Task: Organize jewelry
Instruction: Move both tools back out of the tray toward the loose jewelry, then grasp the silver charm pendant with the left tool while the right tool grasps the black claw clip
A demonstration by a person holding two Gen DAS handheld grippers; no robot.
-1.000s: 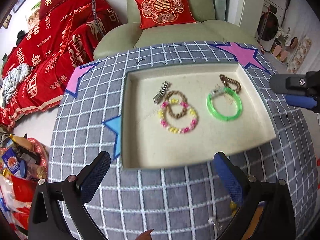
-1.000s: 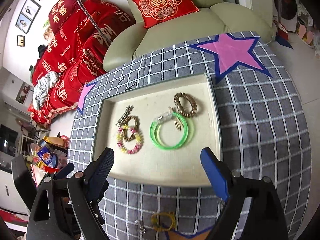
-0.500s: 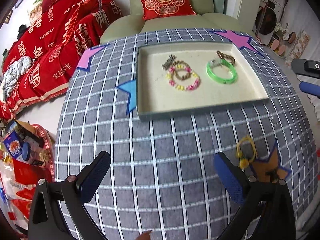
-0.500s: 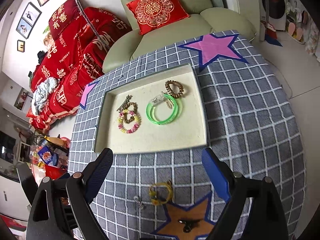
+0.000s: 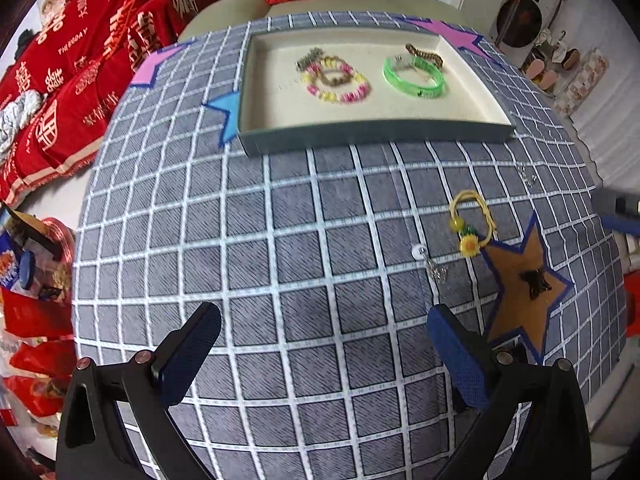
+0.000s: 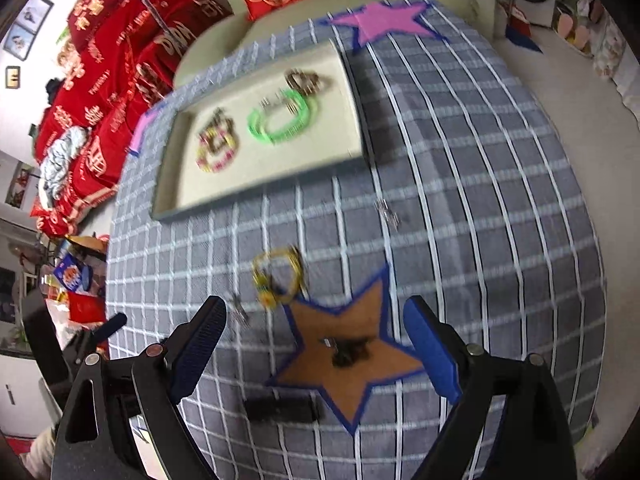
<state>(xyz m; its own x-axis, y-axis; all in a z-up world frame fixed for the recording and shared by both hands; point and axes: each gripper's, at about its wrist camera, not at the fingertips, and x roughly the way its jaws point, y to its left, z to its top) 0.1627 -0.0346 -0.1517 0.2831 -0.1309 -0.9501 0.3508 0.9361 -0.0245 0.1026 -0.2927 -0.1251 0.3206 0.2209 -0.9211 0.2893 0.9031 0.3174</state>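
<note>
A yellow cord bracelet with a small sunflower charm lies loose on the bench, touching the upper tip of a brown star patch edged in blue. A dark hair clip sits in the middle of that star, and a small silver earring lies just left of the bracelet; another tiny silver piece rests further back, nearer the tray. In the right wrist view a dark bar-shaped clip lies at the star's lower left point.

Well behind these, a shallow cream-lined tray holds a pink-and-yellow beaded bracelet overlapping a brown beaded one, a green bangle and a brown coil hair tie at the back right.

The left gripper hovers over bare checked cloth, jaws spread wide and grasping nothing. The right gripper hangs over the brown star, jaws likewise released, the dark hair clip between them but untouched
</note>
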